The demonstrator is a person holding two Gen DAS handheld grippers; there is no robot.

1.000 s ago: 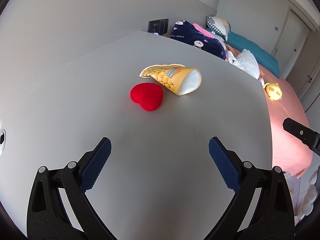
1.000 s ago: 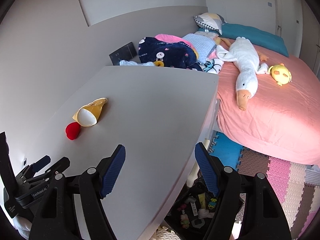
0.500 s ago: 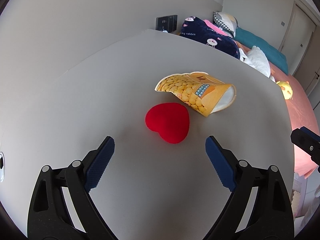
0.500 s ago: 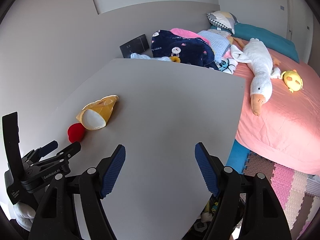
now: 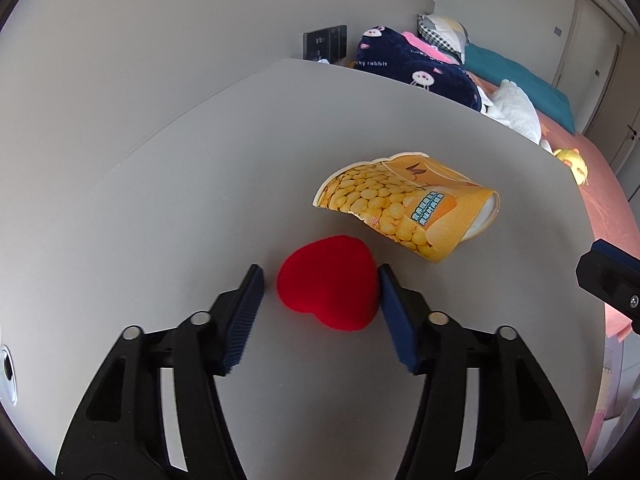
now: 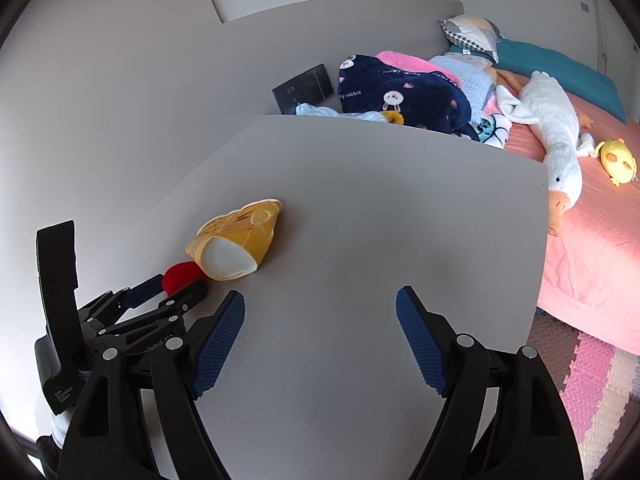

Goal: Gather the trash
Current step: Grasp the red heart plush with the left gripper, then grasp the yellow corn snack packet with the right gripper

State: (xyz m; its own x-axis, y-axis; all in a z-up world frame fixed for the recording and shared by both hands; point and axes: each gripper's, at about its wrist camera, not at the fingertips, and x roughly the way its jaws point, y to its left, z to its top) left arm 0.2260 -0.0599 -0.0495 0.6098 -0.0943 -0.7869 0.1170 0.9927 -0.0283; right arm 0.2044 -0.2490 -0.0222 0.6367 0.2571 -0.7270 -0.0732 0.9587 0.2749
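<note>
One red heart (image 5: 328,286) between closing left claw (image 5: 320,280) pads; one snack pouch (image 5: 404,204) at 1 o'clock. Right claw (image 6: 320,300) wide, empty, over bare bench (image 6: 380,208).

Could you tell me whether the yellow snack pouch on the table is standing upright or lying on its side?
Lying on its side. The snack pouch rests flat on the table, printed face up, its white oval base facing sideways.

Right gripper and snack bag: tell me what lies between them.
Nothing: the right wrist view shows only bare table between the right gripper and the snack bag. The red heart sits off to the side.
</note>
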